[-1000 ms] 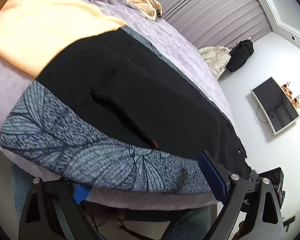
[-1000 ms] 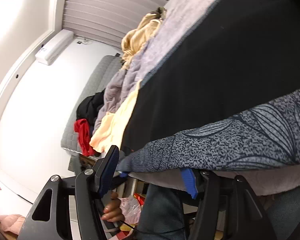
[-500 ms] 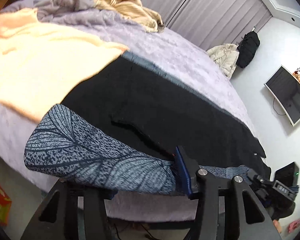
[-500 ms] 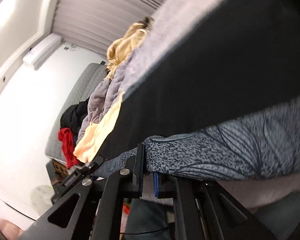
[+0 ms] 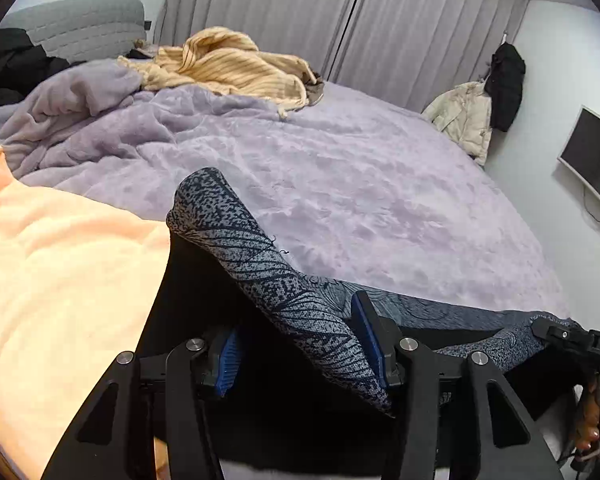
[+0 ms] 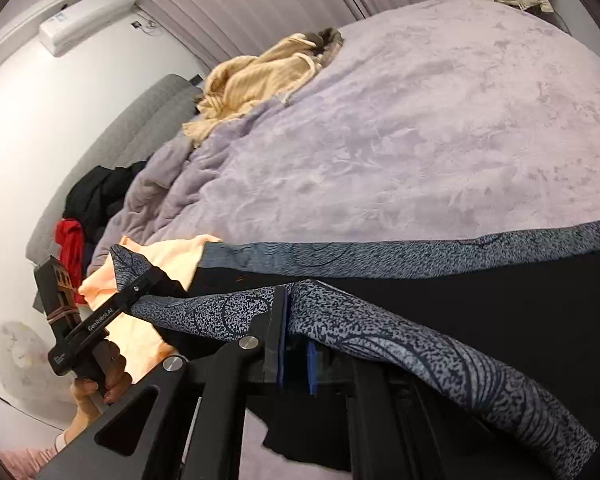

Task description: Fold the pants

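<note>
- The right hand-held gripper (image 6: pixel 294 354) is clamped on the patterned waistband of the pants (image 6: pixel 380 332), lifted above the bed (image 6: pixel 420 140).
- The left hand-held gripper (image 6: pixel 140 288), gripped by a hand (image 6: pixel 104 376), pinches the same band further left.
- A tan garment (image 6: pixel 256 80) lies crumpled beyond.

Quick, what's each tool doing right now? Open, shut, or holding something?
Left tool: jaws opening slightly, the blue-grey leaf-patterned stretchy pants pinched between them.
Right tool: shut tight on the same pants.
</note>
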A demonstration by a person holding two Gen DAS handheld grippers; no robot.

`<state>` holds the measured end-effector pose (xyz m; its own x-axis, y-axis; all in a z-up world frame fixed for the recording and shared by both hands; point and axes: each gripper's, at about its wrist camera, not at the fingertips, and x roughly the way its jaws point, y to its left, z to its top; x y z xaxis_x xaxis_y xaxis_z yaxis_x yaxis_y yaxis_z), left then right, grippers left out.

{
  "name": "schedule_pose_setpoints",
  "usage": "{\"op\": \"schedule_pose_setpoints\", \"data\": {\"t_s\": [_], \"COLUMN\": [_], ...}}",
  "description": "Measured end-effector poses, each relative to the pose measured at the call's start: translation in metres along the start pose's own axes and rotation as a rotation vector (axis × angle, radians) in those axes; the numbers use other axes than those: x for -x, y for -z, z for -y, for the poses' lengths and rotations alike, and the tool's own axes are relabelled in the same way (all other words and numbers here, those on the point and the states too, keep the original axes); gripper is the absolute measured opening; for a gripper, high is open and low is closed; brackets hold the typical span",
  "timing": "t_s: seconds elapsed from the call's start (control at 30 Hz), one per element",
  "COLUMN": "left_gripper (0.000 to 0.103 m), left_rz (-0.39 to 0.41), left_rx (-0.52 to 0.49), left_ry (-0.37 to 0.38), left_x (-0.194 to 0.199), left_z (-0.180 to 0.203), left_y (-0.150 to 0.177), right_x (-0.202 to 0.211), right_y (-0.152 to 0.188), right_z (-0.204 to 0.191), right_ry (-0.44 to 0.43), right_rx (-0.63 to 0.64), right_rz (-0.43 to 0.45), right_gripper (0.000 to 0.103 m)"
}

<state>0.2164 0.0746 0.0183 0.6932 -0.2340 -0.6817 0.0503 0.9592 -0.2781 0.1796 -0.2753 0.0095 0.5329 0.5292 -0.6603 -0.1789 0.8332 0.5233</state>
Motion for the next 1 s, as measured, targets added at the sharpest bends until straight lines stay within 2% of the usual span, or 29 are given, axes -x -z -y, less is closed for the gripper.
{"op": "schedule_pose_setpoints", "data": {"t_s": [0.03,0.1,0.13,0.2,0.27,0.3,0.37,0.4,0.43,0.5,0.53,0.6,0.67,0.7,0.73,0.8,0.87,0.93,1.0], "left_gripper": [0.055,0.057,0.061,0.061,0.061,0.061,0.065,0.083,0.089,0.089,0.089,0.089,0.089,0.089,0.089,0.09,0.09,0.09,0.09], "left_rz": [-0.04,-0.094,-0.1,-0.123,-0.104,-0.09,-0.04,-0.02,0.009,0.021,-0.001,-0.039,-0.086,-0.126,-0.155,-0.128,-0.126,-0.129,-0.126], "left_rx": [0.016,0.023,0.013,-0.016,-0.04,-0.043,-0.04,-0.038,-0.034,-0.049,-0.061,-0.097,-0.129,-0.132,-0.131,-0.151,-0.197,-0.254,-0.294], "left_ry": [-0.011,-0.051,-0.068,-0.103,-0.094,-0.079,-0.056,-0.067,-0.081,-0.062,-0.049,-0.063,-0.113,-0.136,-0.153,-0.172,-0.193,-0.203,-0.178], "left_x": [-0.019,-0.054,-0.058,-0.072,-0.06,-0.05,-0.026,-0.018,-0.01,-0.003,-0.008,-0.024,-0.047,-0.06,-0.07,-0.067,-0.057,-0.046,-0.033], "left_z": [-0.005,-0.005,-0.002,0.003,0.007,0.007,0.002,0.0,-0.003,-0.004,-0.002,0.004,0.01,0.009,0.007,0.008,0.013,0.02,0.031], "left_y": [0.013,0.016,0.017,0.022,0.014,0.01,0.004,-0.001,-0.004,-0.004,-0.002,0.004,0.015,0.022,0.03,0.037,0.038,0.04,0.043], "right_x": [-0.018,-0.047,-0.062,-0.082,-0.085,-0.08,-0.065,-0.055,-0.045,-0.035,-0.038,-0.056,-0.086,-0.098,-0.106,-0.108,-0.092,-0.067,-0.03], "right_y": [-0.003,-0.01,-0.012,-0.01,-0.009,-0.009,-0.006,-0.004,-0.001,0.004,0.006,0.007,0.005,0.002,-0.002,-0.012,-0.016,-0.014,-0.005], "right_z": [0.009,0.028,0.042,0.059,0.066,0.065,0.054,0.046,0.036,0.011,-0.003,-0.017,-0.017,-0.013,-0.006,0.011,0.022,0.02,0.02], "right_ry": [0.008,0.02,0.028,0.03,0.006,-0.015,-0.058,-0.084,-0.116,-0.139,-0.122,-0.074,-0.024,0.015,0.061,0.044,0.011,0.028,0.021], "right_rx": [-0.024,-0.067,-0.106,-0.148,-0.178,-0.18,-0.179,-0.166,-0.131,-0.033,0.033,0.1,0.096,0.085,0.07,-0.014,-0.116,-0.095,-0.078], "right_rz": [-0.019,-0.061,-0.089,-0.132,-0.13,-0.128,-0.123,-0.11,-0.089,-0.072,-0.086,-0.125,-0.148,-0.14,-0.112,-0.06,-0.029,0.006,0.059], "right_gripper": [0.012,0.014,0.017,0.02,0.025,0.029,0.057,0.057,0.057,0.045,0.034,0.033,0.033,0.033,0.027,0.027,0.031,0.032,0.04]}}
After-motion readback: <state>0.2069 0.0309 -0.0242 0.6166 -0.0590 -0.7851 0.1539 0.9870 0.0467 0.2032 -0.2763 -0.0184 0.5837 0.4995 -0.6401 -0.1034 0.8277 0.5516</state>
